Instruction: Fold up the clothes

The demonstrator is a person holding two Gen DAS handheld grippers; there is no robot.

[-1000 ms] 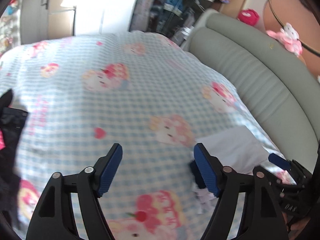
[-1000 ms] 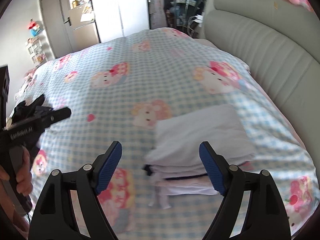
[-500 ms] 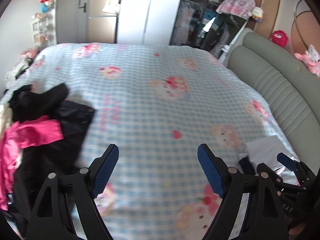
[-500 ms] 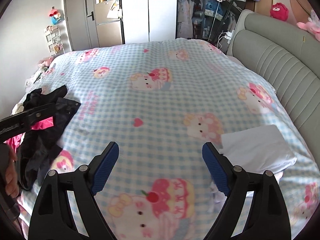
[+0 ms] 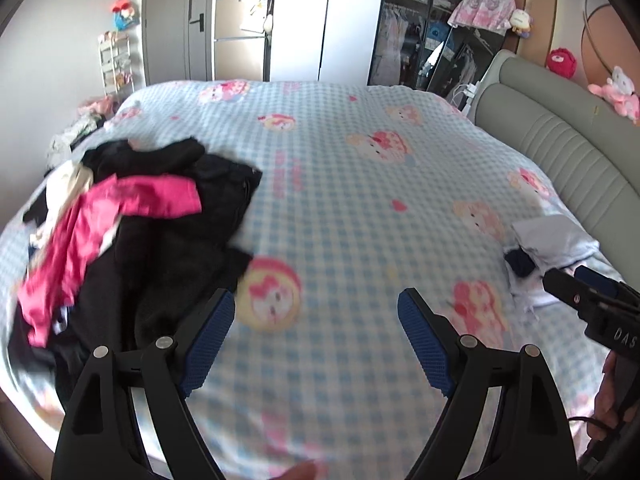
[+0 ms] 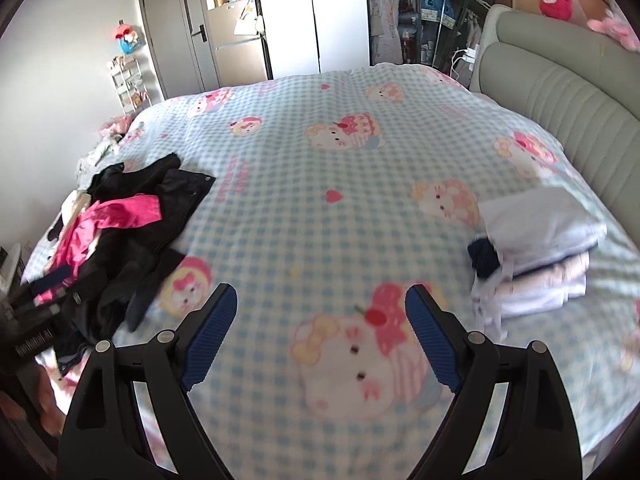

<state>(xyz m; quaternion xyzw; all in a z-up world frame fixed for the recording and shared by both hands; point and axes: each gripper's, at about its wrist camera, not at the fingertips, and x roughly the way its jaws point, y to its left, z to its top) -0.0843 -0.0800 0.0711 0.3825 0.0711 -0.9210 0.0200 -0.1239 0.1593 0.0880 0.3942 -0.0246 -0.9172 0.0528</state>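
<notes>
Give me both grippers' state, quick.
Left gripper: jaws opening, nothing between them, above the bedspread.
Right gripper: open, holding nothing.

Two handheld grippers, identical in build: left gripper (image 5: 316, 330) and right gripper (image 6: 320, 326), matte black plastic arms ending in ribbed royal-blue pads (image 5: 210, 336). Silver round screws (image 6: 166, 336) at each arm pivot. White lettering on the black bodies, partly legible. Thin black cable (image 5: 592, 424) beside a bare hand (image 5: 606, 404).

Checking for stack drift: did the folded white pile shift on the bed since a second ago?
No. The folded white pile sits beside the grey headboard, near the same pink print; only the cameras swung away.
</notes>
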